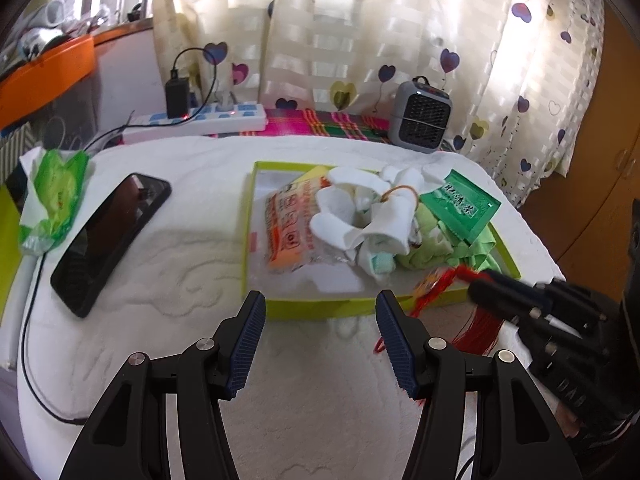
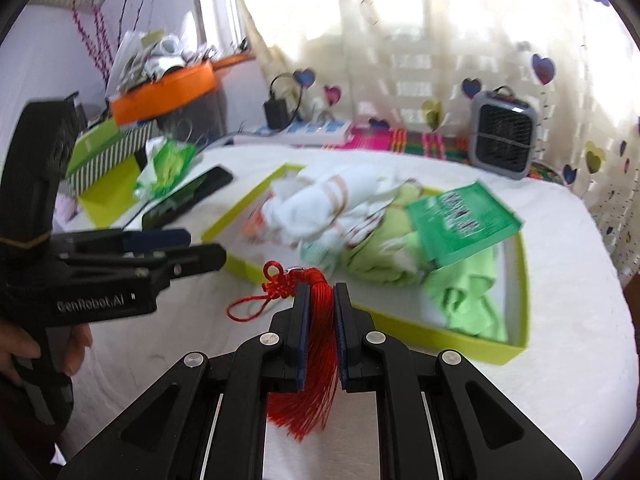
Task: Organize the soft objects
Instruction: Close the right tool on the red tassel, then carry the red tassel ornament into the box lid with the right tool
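Your right gripper (image 2: 321, 292) is clamped on the red tassel (image 2: 312, 344) just short of the lime tray's (image 2: 404, 330) near rim; your left gripper (image 1: 320, 312) hangs with its jaws apart and empty over the white cover. The risk, as I judge it, is the tassel's loose threads and knotted loop (image 2: 276, 280) dragging on that rim or snagging the left gripper close beside it; a shallow grip could let the strands slip. The tray is crowded with white socks (image 1: 360, 216), a green packet (image 1: 460, 204) and green cloth (image 2: 464, 292); the phone (image 1: 108, 236) and tissue pack (image 1: 52, 196) lie well apart.
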A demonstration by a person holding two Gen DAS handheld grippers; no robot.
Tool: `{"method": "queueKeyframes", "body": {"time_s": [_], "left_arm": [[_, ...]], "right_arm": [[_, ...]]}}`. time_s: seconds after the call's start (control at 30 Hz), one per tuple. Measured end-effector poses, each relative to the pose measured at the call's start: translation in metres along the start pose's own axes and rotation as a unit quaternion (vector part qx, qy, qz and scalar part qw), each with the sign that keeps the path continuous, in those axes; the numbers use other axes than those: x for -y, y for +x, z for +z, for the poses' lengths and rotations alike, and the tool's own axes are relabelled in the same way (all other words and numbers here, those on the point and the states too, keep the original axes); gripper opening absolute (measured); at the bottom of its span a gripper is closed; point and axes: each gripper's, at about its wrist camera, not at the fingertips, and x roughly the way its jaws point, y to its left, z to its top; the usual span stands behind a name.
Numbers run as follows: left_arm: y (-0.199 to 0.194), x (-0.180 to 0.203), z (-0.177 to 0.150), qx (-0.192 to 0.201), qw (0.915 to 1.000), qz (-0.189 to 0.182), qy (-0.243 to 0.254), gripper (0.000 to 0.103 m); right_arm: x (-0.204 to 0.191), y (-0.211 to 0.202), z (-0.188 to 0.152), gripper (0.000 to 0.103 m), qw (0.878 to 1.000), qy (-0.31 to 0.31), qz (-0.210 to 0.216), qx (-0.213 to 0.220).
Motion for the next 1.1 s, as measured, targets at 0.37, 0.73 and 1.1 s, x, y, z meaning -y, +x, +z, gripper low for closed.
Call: {"method": "queueKeyframes", "body": {"time_s": [0.37, 0.73, 1.1], "left_arm": [[0.016, 0.022, 0.022, 0.003, 0.9996, -0.005, 0.028, 0.057], [0.028, 0.032, 0.029, 0.005, 0.9991, 0.006, 0.042, 0.057], [0.035, 0.032, 0.031, 0.004, 0.999, 0.007, 0.044, 0.057]], "right_arm": [[0.034, -0.013, 0.032, 0.012, 0.996, 0.049, -0.04, 0.056], [0.053, -0.003, 0.047, 0.012, 0.994, 0.077, -0.041, 0.07], [0.06, 0.014, 0.058, 0.012, 0.991, 0.09, -0.046, 0.084]]}}
